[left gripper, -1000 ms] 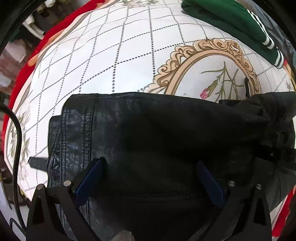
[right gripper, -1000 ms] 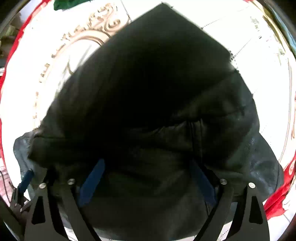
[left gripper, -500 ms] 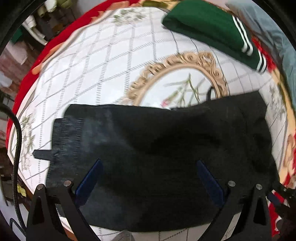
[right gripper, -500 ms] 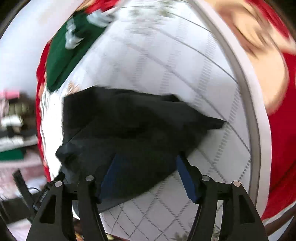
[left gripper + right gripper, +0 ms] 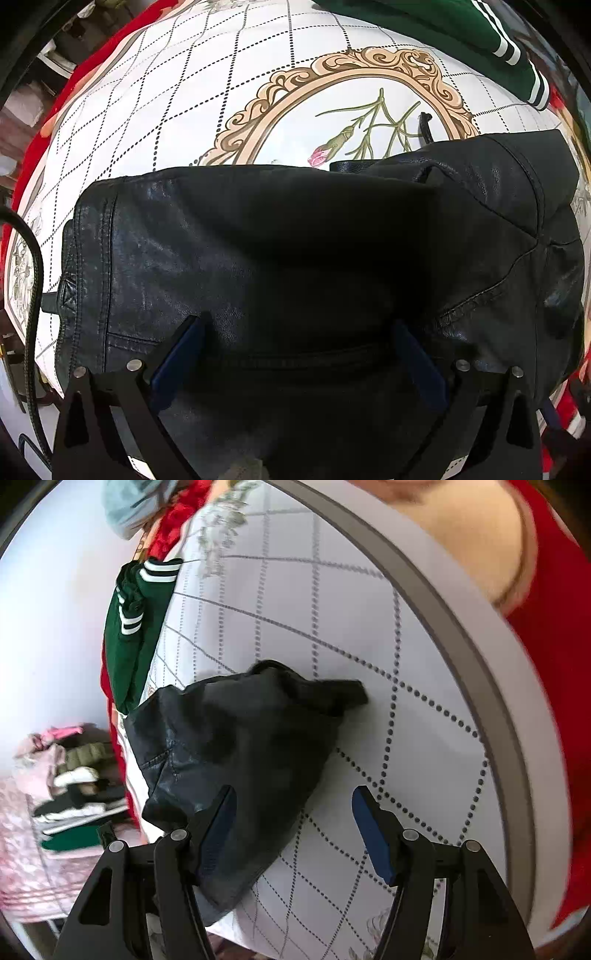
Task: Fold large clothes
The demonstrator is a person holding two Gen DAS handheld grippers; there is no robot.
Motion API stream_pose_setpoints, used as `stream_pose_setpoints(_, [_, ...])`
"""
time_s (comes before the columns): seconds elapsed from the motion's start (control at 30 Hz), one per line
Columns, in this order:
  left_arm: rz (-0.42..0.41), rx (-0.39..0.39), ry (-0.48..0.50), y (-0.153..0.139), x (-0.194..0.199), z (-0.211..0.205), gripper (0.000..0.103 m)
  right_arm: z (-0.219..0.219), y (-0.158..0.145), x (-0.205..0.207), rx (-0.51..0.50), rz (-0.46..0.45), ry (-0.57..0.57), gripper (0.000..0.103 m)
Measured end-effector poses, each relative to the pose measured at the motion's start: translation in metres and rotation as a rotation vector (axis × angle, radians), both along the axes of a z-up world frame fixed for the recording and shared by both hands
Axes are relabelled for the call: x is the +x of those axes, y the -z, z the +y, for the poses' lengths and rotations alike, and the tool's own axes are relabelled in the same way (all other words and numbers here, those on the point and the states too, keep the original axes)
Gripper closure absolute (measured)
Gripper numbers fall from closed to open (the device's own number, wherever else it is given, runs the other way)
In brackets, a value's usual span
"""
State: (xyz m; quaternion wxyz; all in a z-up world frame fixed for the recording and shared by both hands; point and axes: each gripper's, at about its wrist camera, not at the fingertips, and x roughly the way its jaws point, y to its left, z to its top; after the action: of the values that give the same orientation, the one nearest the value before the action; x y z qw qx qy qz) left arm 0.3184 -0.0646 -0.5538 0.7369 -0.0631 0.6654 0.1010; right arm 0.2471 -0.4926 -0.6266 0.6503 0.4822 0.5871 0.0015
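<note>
Right gripper (image 5: 291, 834) swinging aside off black leather jacket (image 5: 295, 258), jaws narrowing but empty; left gripper (image 5: 295, 354) hovering spread above. Pressing folds flat, edges aligned, advisable.

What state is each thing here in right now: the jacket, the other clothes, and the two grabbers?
Black leather jacket: folded over, lying flat on the cloth.
Green striped garment: folded, lying apart from the jacket.
Stack of clothes: folded, piled off to the side.
Left gripper: open, over the jacket.
Right gripper: open, holding nothing.
</note>
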Motion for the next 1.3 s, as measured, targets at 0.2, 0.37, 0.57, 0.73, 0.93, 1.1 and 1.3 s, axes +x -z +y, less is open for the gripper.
stream_pose_setpoints(0.2, [-0.002,0.02,0.02,-0.001,-0.002,-0.002,0.0,0.001,0.03,0.04,0.101,-0.138,-0.014,0.014])
stream_pose_setpoints(0.37, [-0.008,0.031,0.045,-0.002,-0.001,-0.008,0.0,0.02,0.029,0.075,0.129,-0.217,-0.021,0.006])
stream_pose_setpoints(0.57, [-0.03,0.082,0.091,-0.005,0.009,-0.016,0.0,0.039,0.035,0.096,0.146,-0.24,0.008,0.045])
stream_pose_setpoints(0.73, [-0.045,0.11,0.138,-0.005,0.022,-0.028,0.0,0.043,0.02,0.111,0.133,-0.272,0.009,0.072])
stream_pose_setpoints(0.93, [-0.094,0.062,0.197,-0.005,0.046,-0.06,0.0,0.045,-0.044,0.112,0.104,-0.374,-0.009,0.079])
stream_pose_setpoints(1.1, [-0.141,-0.075,0.203,-0.002,0.076,-0.1,0.0,0.037,-0.103,0.116,-0.004,-0.452,-0.027,0.08])
stream_pose_setpoints(1.3, [-0.169,-0.286,0.153,-0.001,0.104,-0.113,0.0,0.043,-0.152,0.131,-0.113,-0.501,-0.095,0.08])
